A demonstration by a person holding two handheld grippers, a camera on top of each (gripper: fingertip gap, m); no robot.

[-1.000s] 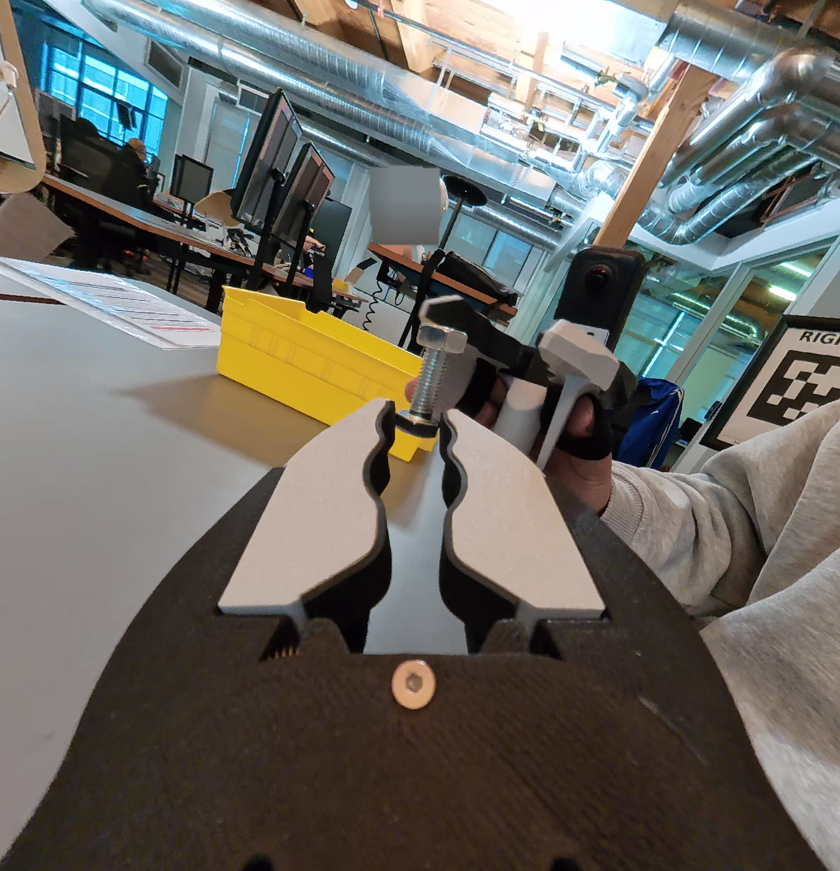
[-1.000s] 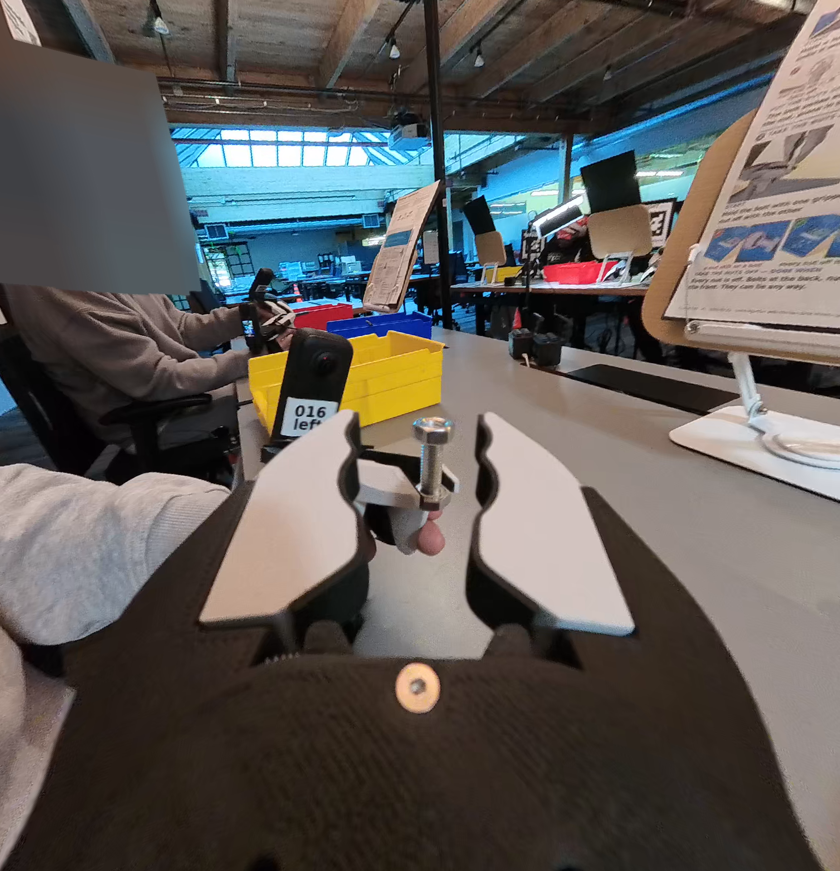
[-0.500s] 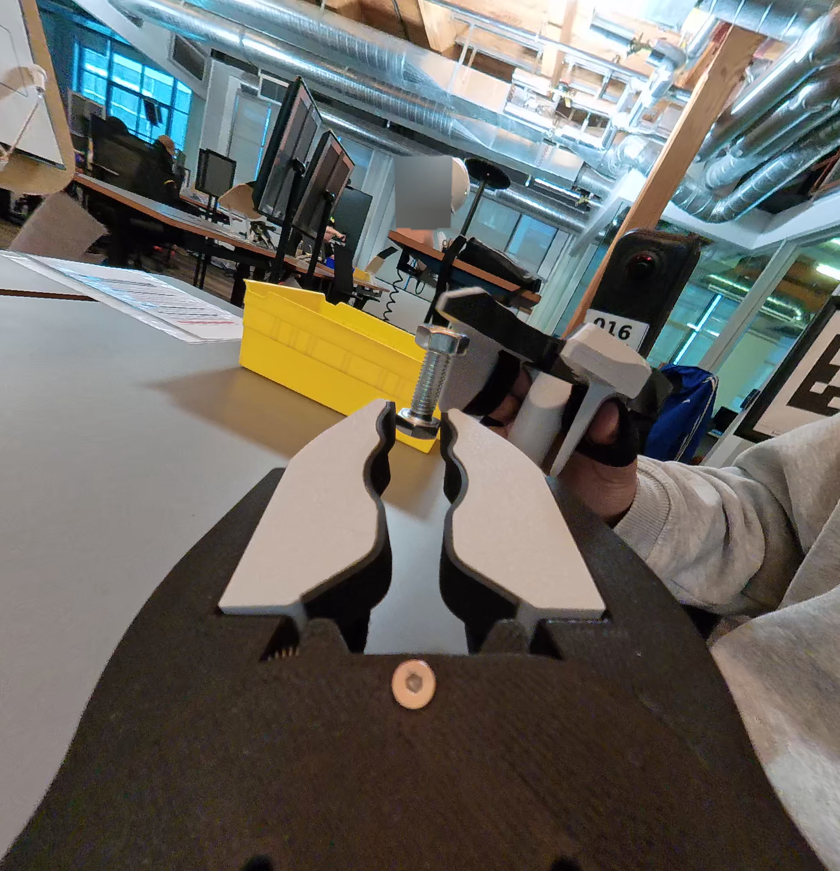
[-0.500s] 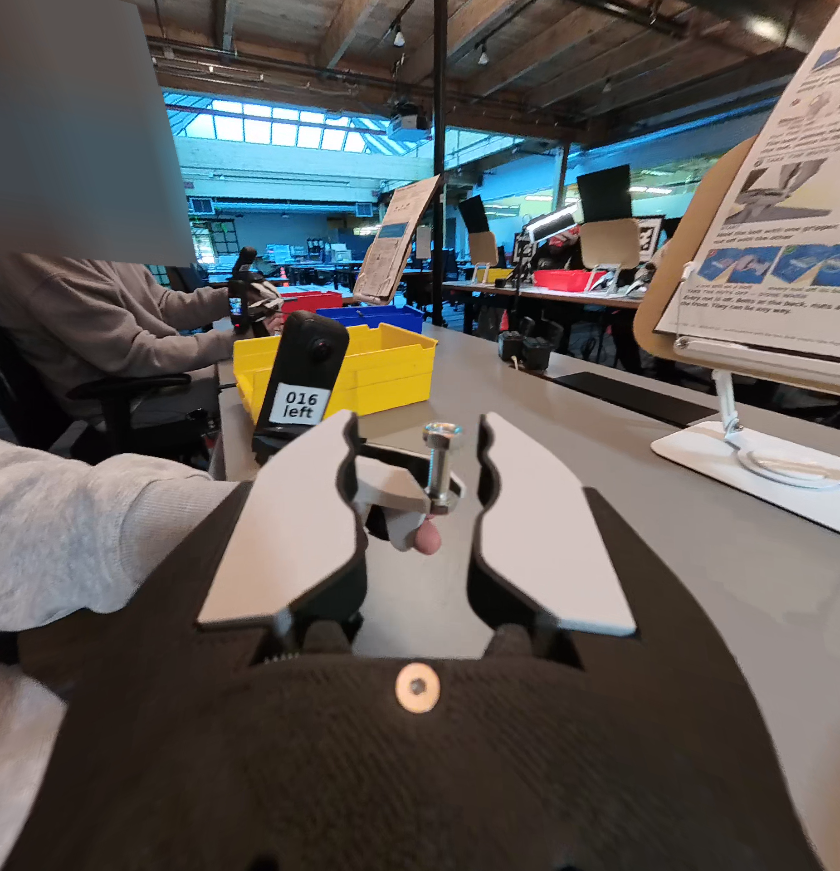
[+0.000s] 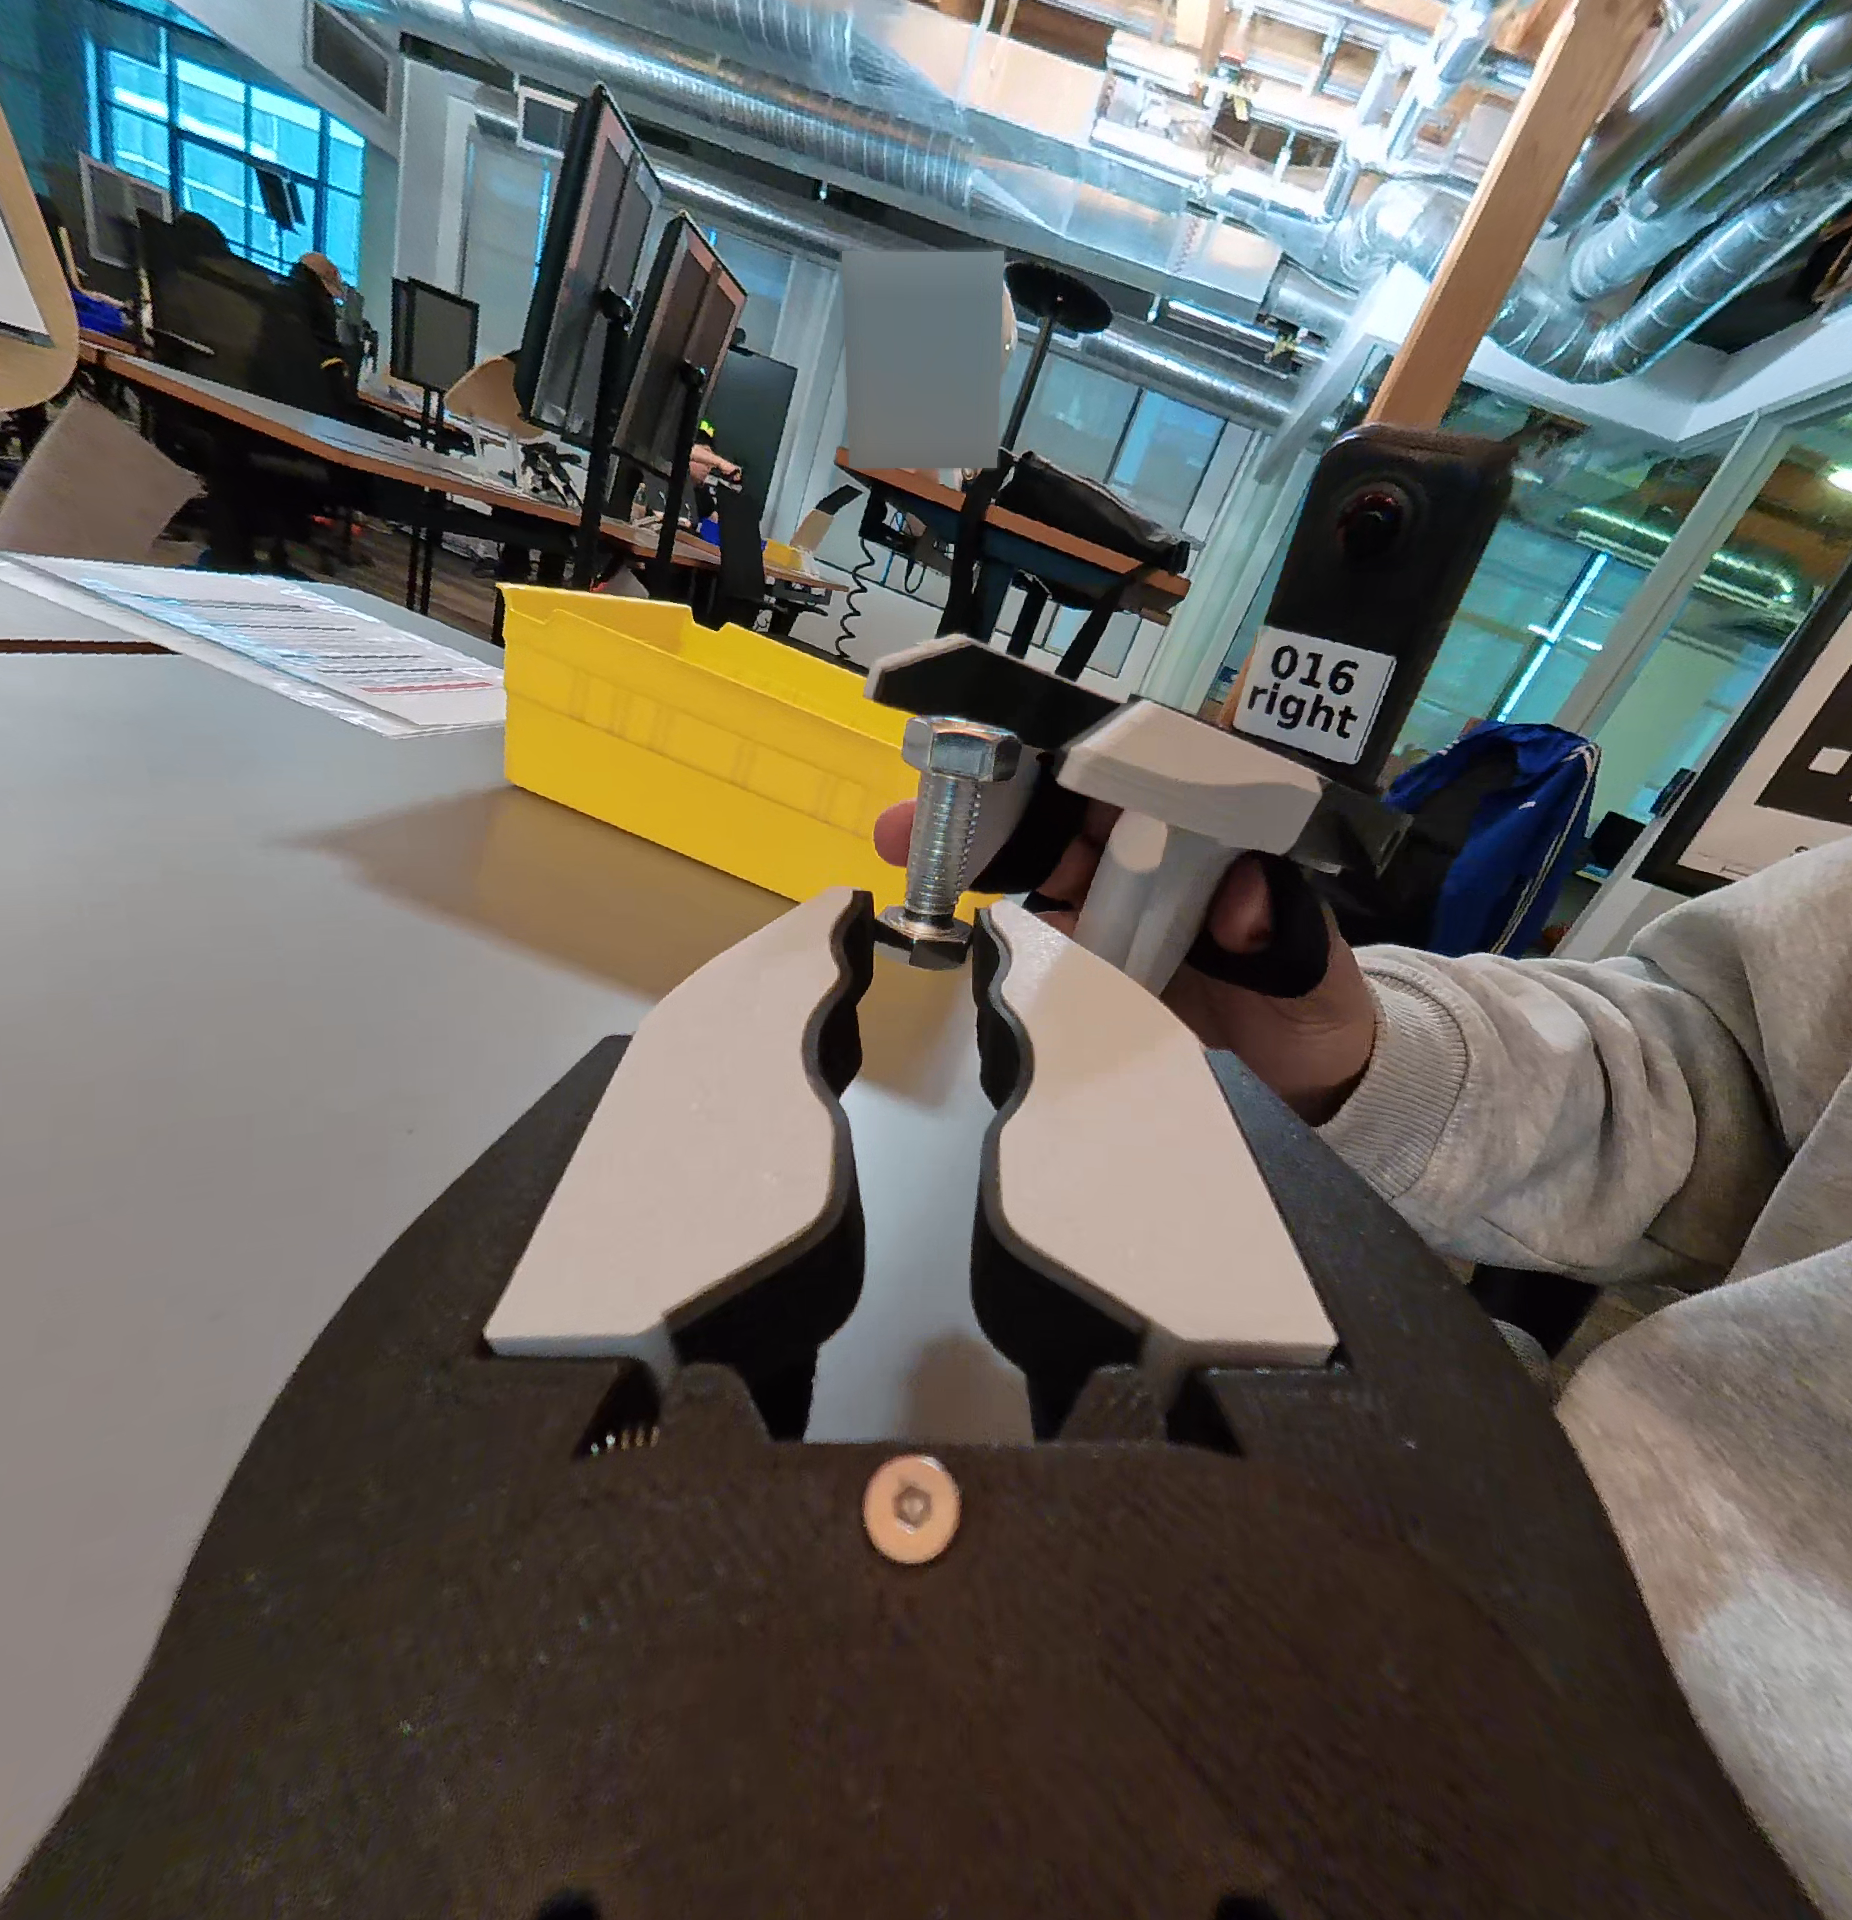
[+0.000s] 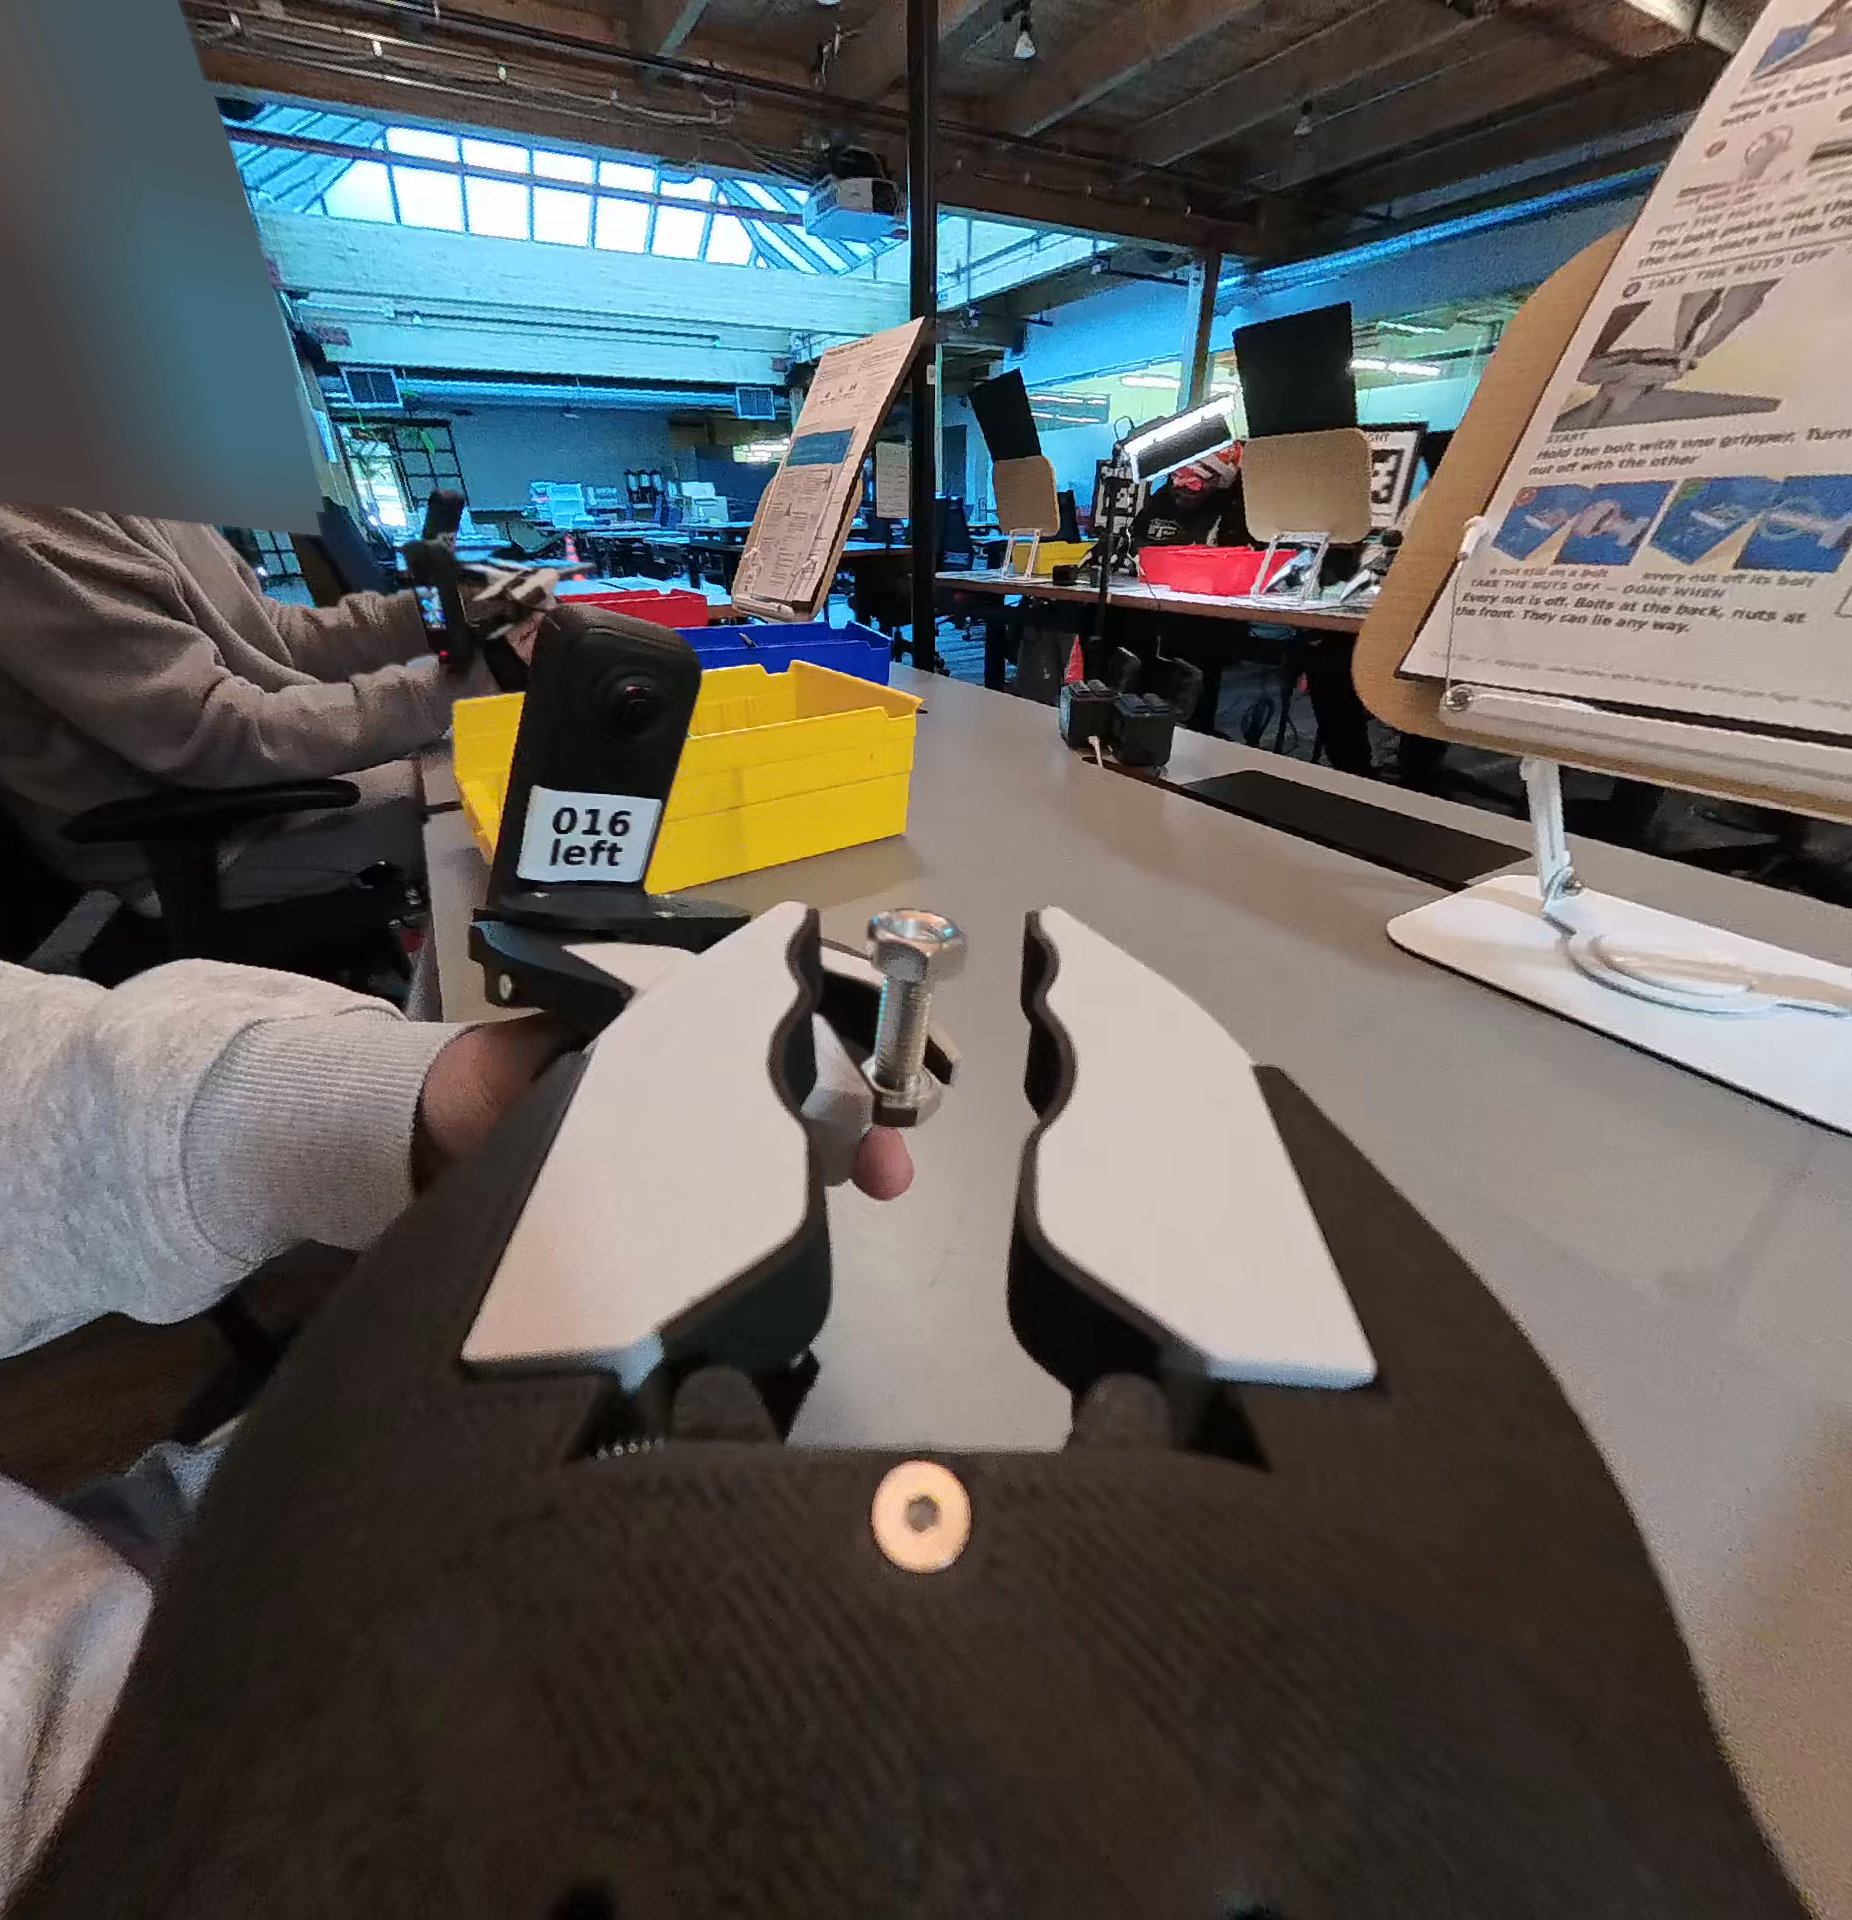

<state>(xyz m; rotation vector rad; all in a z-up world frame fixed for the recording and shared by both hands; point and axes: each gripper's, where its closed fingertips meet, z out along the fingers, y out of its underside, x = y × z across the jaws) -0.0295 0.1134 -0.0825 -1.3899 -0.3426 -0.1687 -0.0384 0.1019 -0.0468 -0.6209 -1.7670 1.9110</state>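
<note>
A steel bolt (image 5: 937,831) stands upright above the grey table (image 5: 226,987), with a nut (image 5: 927,935) at its lower end. My left gripper (image 5: 922,935) is shut on that nut. My right gripper (image 6: 922,930) is open, and the bolt (image 6: 906,1023) stands between its two fingers without touching them. The nut (image 6: 906,1103) shows at the bolt's lower end there. In the left wrist view the right gripper's fingers (image 5: 1192,779) sit at the height of the bolt head. A hand in a grey sleeve (image 5: 1628,1091) holds it.
A yellow bin (image 5: 693,727) stands on the table behind the bolt and also shows in the right wrist view (image 6: 797,769), with a blue bin (image 6: 797,644) behind it. A document stand (image 6: 1628,987) is at the right, a paper sheet (image 5: 278,644) lies at the far left, and a seated person (image 6: 122,644) is beyond. The grippers are tip to tip, or close to it.
Both grippers have shifted and tilted a little together. The left stays shut on the nut and the right stays open around the bolt.
</note>
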